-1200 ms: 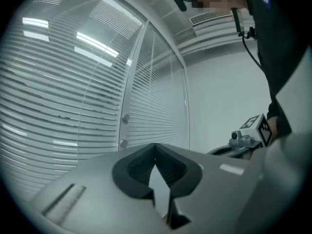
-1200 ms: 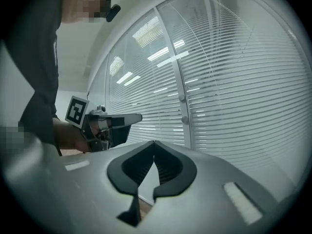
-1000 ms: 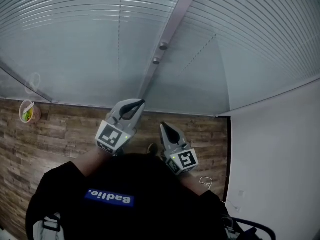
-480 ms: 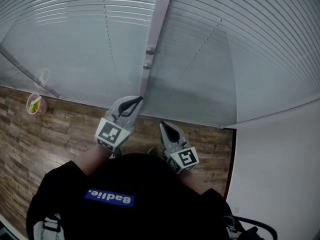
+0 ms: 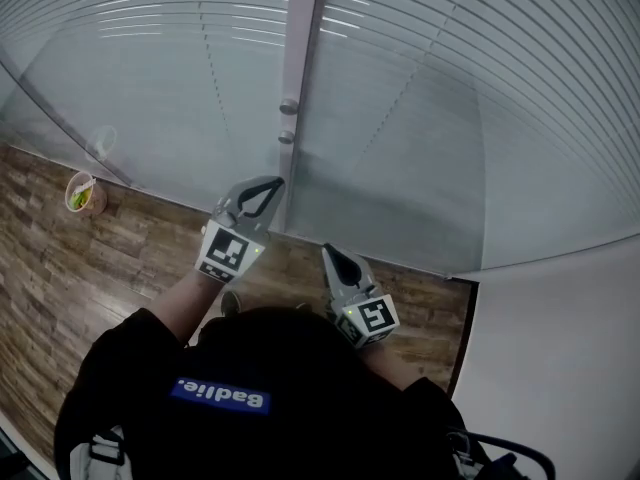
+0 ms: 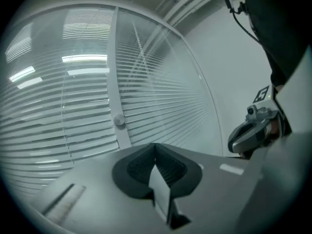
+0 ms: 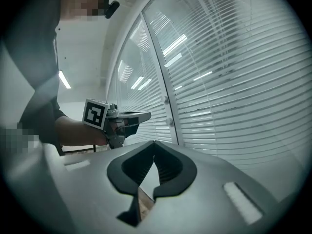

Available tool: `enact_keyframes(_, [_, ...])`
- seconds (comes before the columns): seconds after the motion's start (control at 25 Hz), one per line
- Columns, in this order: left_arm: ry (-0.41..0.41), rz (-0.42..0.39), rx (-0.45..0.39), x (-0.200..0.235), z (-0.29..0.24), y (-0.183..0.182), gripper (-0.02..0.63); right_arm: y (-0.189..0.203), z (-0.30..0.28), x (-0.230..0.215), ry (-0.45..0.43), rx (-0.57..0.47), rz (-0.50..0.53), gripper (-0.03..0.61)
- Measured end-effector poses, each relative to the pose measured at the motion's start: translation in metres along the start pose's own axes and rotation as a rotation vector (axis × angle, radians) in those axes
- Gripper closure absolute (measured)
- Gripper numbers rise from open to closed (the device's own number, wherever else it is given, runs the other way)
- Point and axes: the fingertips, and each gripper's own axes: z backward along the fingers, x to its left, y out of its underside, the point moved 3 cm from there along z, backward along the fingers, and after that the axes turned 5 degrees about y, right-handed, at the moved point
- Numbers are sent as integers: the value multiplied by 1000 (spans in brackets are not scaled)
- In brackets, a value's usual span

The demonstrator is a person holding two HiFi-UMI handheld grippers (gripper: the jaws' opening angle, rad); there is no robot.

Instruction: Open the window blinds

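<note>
In the head view, your left gripper (image 5: 272, 183) points at the foot of the white post (image 5: 300, 58) between the two panes, near it and below the two knobs (image 5: 287, 107). Your right gripper (image 5: 327, 252) sits lower, closer to your body. The blinds (image 5: 430, 108) hang lowered across both panes, ahead of both grippers.

In the left gripper view, the jaws are pressed together on nothing, and the blinds fill the view straight ahead, apart from the tips.

In the right gripper view, the jaws meet at the tips, empty. The blinds lie ahead and to the right, with the left gripper at the left.
</note>
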Motion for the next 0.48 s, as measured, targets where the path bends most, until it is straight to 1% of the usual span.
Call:
enact_keyframes(0.32, [-71,-85,81,19,-23,22,614,0,-7,-10,12,-15,14,564])
enact_keyframes(0.4, [-91,-79,97,25,-30,25,612,-2,-7,-12,25,-16,22,560])
enact_keyframes(0.48, [-114,-56,107,32,-37,25,612,-6,-7,-13,43,-11,34,543])
